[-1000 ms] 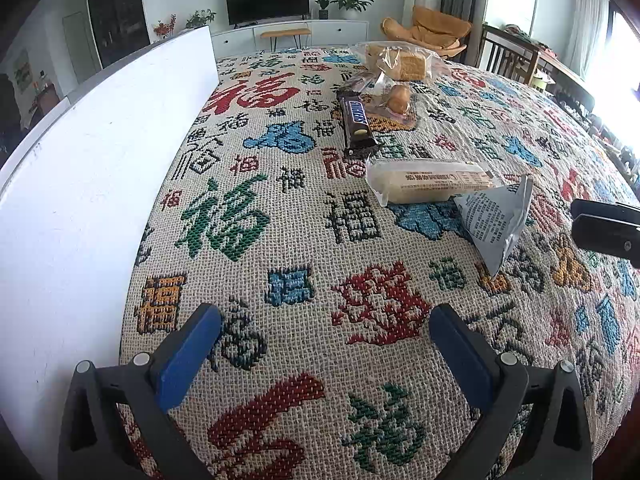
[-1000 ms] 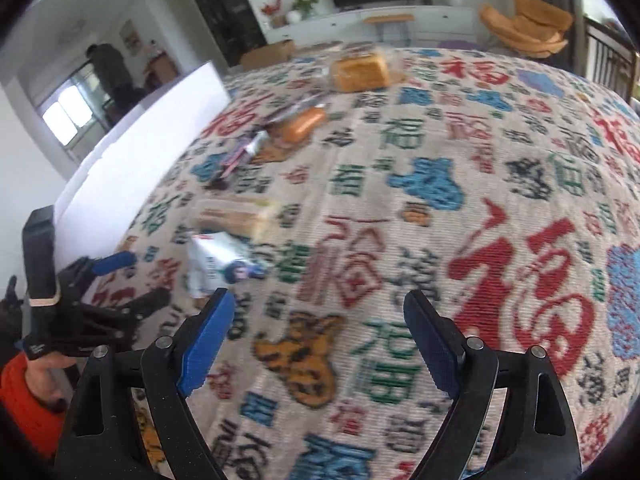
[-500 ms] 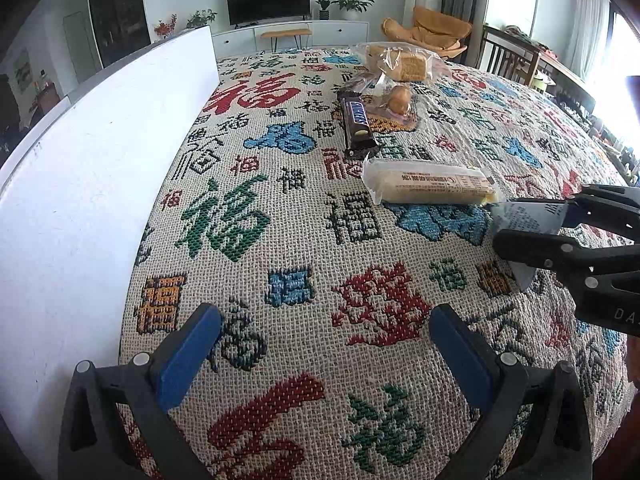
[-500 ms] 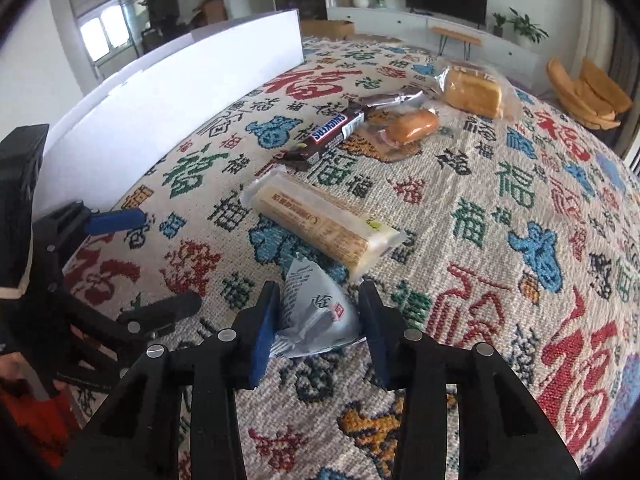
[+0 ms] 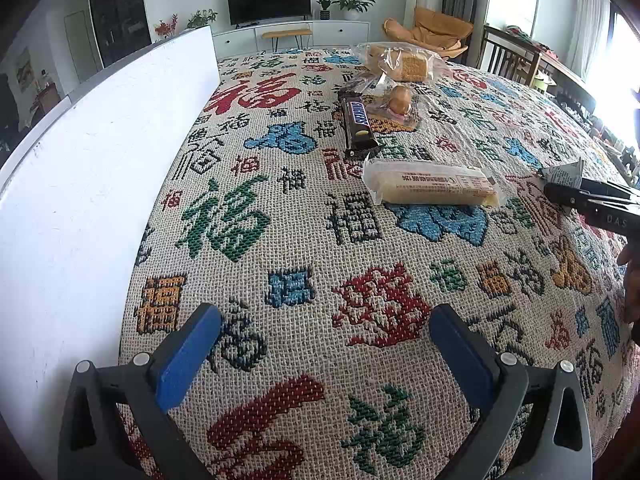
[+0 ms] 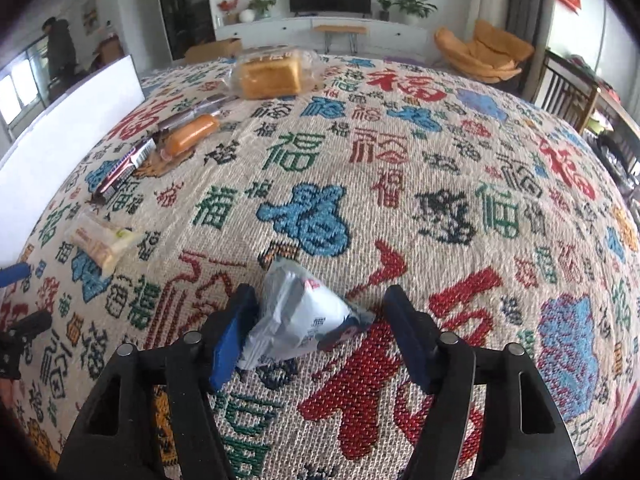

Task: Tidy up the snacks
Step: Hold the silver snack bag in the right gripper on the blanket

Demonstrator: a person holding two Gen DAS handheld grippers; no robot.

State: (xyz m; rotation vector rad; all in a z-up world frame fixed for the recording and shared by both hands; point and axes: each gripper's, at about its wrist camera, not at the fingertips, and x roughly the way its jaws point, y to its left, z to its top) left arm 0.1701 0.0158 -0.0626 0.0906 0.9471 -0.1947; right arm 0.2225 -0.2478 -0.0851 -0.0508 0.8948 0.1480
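Note:
A silver-white snack packet (image 6: 298,316) lies on the patterned cloth between the jaws of my right gripper (image 6: 319,304). Those jaws are opening: the left pad still touches the packet, the right pad stands clear of it. In the left wrist view the same packet (image 5: 566,174) pokes out past the right gripper (image 5: 580,196) at the far right edge. My left gripper (image 5: 324,320) hovers open over bare cloth with nothing between its fingers. A long biscuit packet (image 5: 432,188), a Snickers bar (image 5: 358,120), a wrapped bun (image 5: 400,98) and a bagged bread loaf (image 5: 404,62) lie in a line farther back.
A tall white board (image 5: 80,160) stands along the left side of the table. The woven cloth (image 5: 280,240) with coloured characters covers the whole top. Chairs and a dark table (image 5: 520,56) stand to the right. A person (image 6: 60,52) stands far back.
The right gripper closed on the silver packet beside the biscuit packet, carried it to the right, and its jaws have since spread apart. The left gripper has not moved.

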